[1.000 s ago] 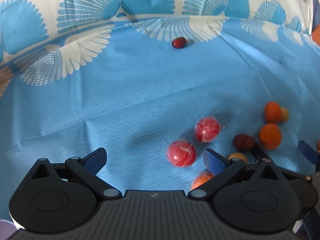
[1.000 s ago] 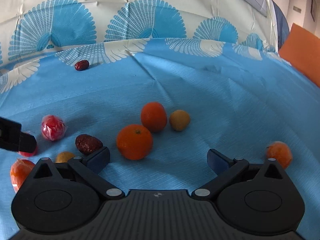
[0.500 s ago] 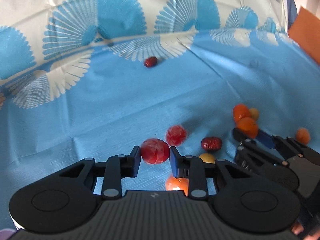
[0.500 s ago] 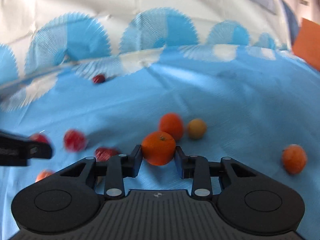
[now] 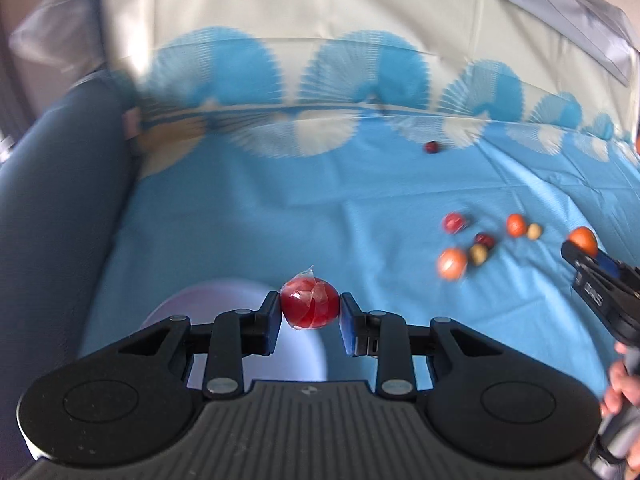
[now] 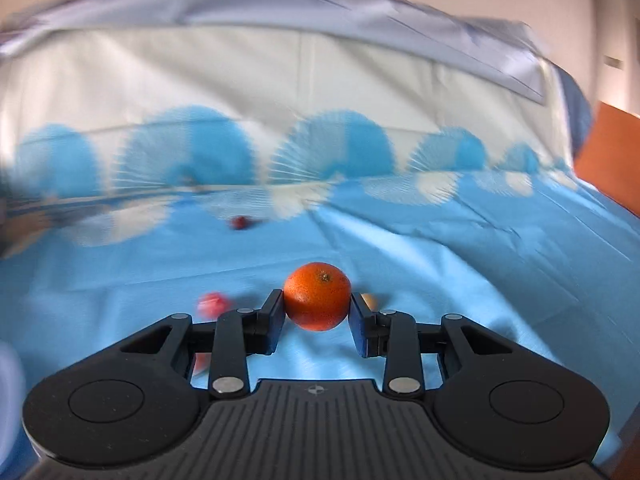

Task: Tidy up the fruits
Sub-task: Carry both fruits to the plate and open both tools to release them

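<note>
My left gripper (image 5: 309,307) is shut on a red fruit in clear wrap (image 5: 309,306) and holds it in the air above the edge of a pale lilac bowl (image 5: 208,300). My right gripper (image 6: 317,307) is shut on an orange mandarin (image 6: 317,296), lifted above the blue cloth; it also shows at the right of the left wrist view (image 5: 584,246). Several fruits lie on the cloth: a wrapped red one (image 5: 454,223), a dark red date (image 5: 484,239), two small yellow ones (image 5: 478,254), orange ones (image 5: 452,263).
A lone dark red date (image 5: 431,147) lies far back near the cloth's white fan pattern. A dark blue padded edge (image 5: 52,208) runs along the left. An orange panel (image 6: 608,160) stands at the far right. A hand (image 5: 620,384) holds the right gripper.
Both grippers closed on their fruits and have lifted them off the cloth. The left one has swung left over the lilac bowl; the views are blurred by motion.
</note>
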Demonstrator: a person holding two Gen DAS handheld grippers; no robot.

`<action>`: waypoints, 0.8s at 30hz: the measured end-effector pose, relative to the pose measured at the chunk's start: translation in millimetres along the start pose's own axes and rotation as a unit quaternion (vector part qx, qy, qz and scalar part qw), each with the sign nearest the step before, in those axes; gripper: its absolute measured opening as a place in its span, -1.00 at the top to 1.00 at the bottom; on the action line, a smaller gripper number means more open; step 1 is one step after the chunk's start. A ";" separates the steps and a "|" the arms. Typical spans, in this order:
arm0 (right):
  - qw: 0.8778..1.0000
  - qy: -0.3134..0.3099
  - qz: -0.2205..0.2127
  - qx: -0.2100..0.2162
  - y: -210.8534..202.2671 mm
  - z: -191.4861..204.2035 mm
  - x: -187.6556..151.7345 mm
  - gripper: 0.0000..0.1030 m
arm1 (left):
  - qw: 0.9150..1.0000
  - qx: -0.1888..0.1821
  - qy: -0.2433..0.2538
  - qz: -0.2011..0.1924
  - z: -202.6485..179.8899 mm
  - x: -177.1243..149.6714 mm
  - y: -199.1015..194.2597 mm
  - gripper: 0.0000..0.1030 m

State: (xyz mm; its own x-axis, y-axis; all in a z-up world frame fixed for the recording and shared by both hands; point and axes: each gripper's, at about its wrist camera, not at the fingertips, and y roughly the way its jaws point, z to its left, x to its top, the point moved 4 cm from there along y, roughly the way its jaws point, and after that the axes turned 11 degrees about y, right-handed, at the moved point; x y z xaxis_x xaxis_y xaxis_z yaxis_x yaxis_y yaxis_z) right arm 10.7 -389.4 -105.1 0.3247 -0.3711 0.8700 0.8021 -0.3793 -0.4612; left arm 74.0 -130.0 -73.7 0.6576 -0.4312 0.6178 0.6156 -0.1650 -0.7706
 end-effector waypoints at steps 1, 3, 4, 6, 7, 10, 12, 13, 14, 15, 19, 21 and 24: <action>1.000 -0.006 0.008 0.022 -18.8 9.0 -3.3 0.30 | 1.000 0.004 -0.008 0.002 8.1 -10.7 -12.1 0.34; 0.998 -0.016 0.025 0.063 -54.7 28.3 -12.7 0.30 | 1.000 0.010 -0.018 0.000 19.4 -30.5 -34.7 0.34; 0.996 -0.021 0.036 0.083 -71.1 38.2 -18.4 0.30 | 1.000 0.014 -0.023 -0.002 23.9 -38.9 -44.7 0.34; 0.992 -0.033 0.053 0.114 -100.7 57.7 -29.9 0.30 | 0.999 0.017 -0.034 -0.007 32.0 -56.1 -64.5 0.34; 0.989 -0.040 0.059 0.127 -113.8 67.9 -35.4 0.30 | 0.999 0.016 -0.043 -0.010 35.7 -63.4 -72.7 0.34; 0.984 -0.064 0.061 0.155 -145.2 93.5 -43.2 0.30 | 0.998 0.010 -0.066 -0.018 46.5 -83.4 -93.9 0.34; 0.981 -0.078 0.055 0.168 -161.5 106.1 -43.8 0.30 | 0.997 0.009 -0.076 -0.023 52.4 -92.4 -104.1 0.34; 0.980 -0.084 0.053 0.172 -167.9 110.8 -43.7 0.30 | 0.996 0.009 -0.081 -0.025 55.5 -96.4 -108.3 0.34; 0.979 -0.089 0.051 0.175 -173.9 114.8 -43.9 0.30 | 0.996 0.010 -0.084 -0.027 59.0 -99.9 -112.1 0.34; 0.978 -0.093 0.049 0.178 -178.8 117.8 -43.8 0.30 | 0.996 0.011 -0.087 -0.029 62.3 -102.5 -115.2 0.34; 0.976 -0.107 0.049 0.181 -188.1 127.2 -46.3 0.30 | 0.995 0.016 -0.098 -0.034 75.4 -110.2 -122.2 0.34; 0.975 -0.115 0.052 0.182 -189.2 132.2 -49.9 0.30 | 0.994 0.018 -0.101 -0.035 80.1 -111.4 -122.1 0.34; 0.972 -0.127 0.063 0.188 -187.3 140.8 -57.3 0.30 | 0.994 0.020 -0.103 -0.030 86.2 -110.9 -115.1 0.34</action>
State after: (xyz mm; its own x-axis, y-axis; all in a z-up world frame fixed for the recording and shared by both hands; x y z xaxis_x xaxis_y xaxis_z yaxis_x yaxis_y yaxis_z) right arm -87.7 -177.7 -44.1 0.5068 -0.1560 0.8479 0.8591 0.0094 -0.5118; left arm -32.4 13.3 -40.0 0.6915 -0.2301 0.6848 0.6706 -0.1479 -0.7269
